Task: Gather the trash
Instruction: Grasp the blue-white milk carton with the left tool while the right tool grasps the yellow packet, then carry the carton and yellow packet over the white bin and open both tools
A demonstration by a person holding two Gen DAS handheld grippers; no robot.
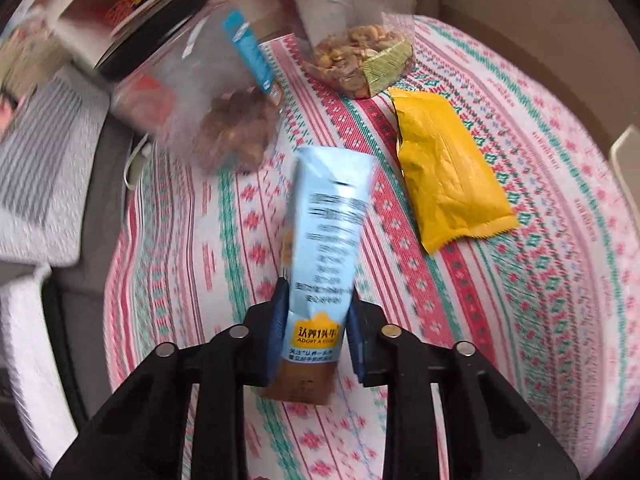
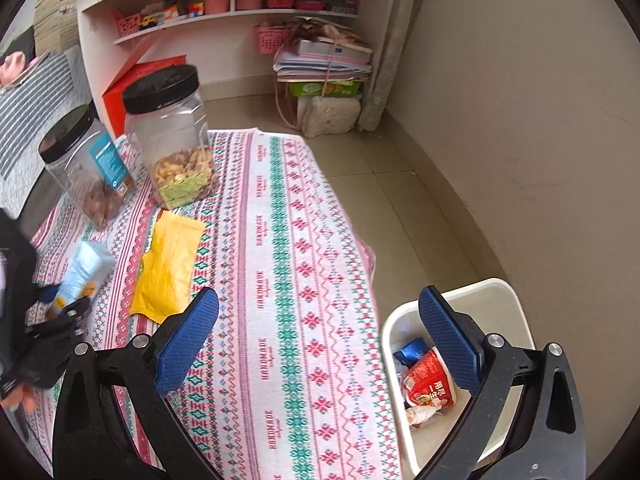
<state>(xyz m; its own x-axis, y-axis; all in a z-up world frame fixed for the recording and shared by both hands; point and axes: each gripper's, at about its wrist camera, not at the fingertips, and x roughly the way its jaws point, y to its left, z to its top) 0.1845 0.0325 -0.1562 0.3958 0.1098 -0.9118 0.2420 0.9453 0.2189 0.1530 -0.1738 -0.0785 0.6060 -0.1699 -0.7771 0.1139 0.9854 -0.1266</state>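
Note:
My left gripper (image 1: 316, 300) is shut on a light blue milk carton (image 1: 326, 240), held above the patterned tablecloth (image 1: 540, 280). The carton (image 2: 84, 272) and the left gripper (image 2: 66, 308) also show at the left of the right wrist view. A yellow wrapper (image 1: 444, 168) lies flat on the cloth to the right of the carton; it also shows in the right wrist view (image 2: 168, 268). My right gripper (image 2: 320, 320) is open and empty, above the table's right edge. A white trash bin (image 2: 516, 308) stands on the floor at the right, with a red wrapper (image 2: 430, 378) and other scraps inside.
Two clear jars with black lids stand at the table's far left: one with nuts (image 2: 172, 136) and one with a blue label (image 2: 86, 172). A white shelf (image 2: 240, 12) with pink baskets, stacked books (image 2: 324, 60) and a red box (image 2: 132, 84) stand behind.

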